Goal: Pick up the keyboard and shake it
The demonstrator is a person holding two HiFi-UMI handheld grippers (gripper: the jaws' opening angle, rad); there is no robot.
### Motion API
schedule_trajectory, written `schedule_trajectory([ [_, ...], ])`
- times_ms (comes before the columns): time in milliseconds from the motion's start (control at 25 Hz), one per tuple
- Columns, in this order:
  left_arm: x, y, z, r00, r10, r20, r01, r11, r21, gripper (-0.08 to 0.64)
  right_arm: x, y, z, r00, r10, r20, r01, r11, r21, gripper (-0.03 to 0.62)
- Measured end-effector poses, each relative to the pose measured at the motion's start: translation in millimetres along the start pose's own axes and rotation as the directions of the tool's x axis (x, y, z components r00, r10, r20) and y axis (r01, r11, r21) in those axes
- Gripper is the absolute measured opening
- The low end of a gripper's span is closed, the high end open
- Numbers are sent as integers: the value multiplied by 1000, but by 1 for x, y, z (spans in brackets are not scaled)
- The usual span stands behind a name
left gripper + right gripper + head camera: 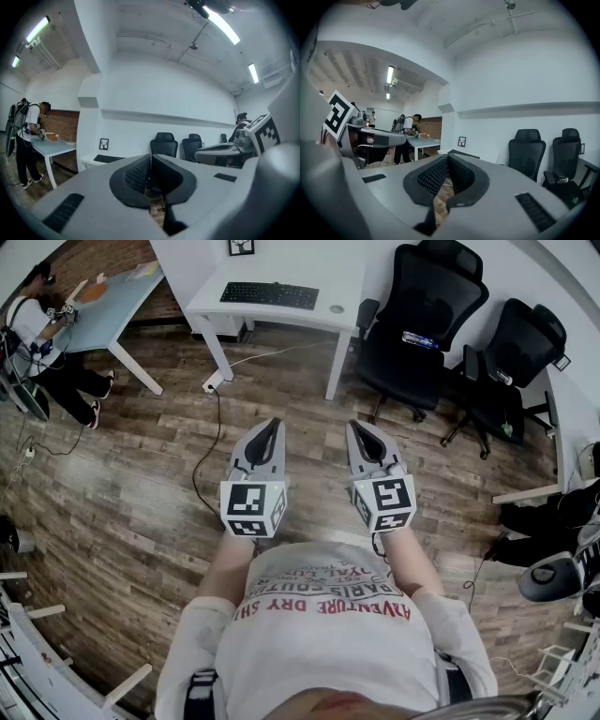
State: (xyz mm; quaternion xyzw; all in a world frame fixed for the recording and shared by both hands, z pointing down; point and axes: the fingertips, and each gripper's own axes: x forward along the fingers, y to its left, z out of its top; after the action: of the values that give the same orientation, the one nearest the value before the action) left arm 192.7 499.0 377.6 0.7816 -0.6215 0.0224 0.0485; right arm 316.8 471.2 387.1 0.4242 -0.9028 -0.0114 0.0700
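Observation:
A black keyboard lies on a white desk at the far side of the room; it shows small in the left gripper view and in the right gripper view. My left gripper and right gripper are held side by side over the wood floor, well short of the desk. Both are shut with nothing between the jaws. In their own views the left gripper and right gripper have their tips together.
Two black office chairs stand right of the desk. A power strip and cable lie on the floor before the desk. A person works at a light blue table at far left. A small framed picture stands on the desk.

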Motion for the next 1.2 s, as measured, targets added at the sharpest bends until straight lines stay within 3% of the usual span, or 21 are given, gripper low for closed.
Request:
schedule_trajectory([
  [440,5,10,-4,1000,1,-6,-1,1000,-6,32,10,1,-5,1000,-3,-18,3,1000,-13,25],
  [720,2,28,-6,1000,-8,-3,8,1000,-12,32,22,6,-8,999,-30,-17,31,998,51,25],
  [1200,-28,122,-31,999,38,-35,-39,999,-34,32,72,65,-17,999,-35,-37,38,995,94,25],
])
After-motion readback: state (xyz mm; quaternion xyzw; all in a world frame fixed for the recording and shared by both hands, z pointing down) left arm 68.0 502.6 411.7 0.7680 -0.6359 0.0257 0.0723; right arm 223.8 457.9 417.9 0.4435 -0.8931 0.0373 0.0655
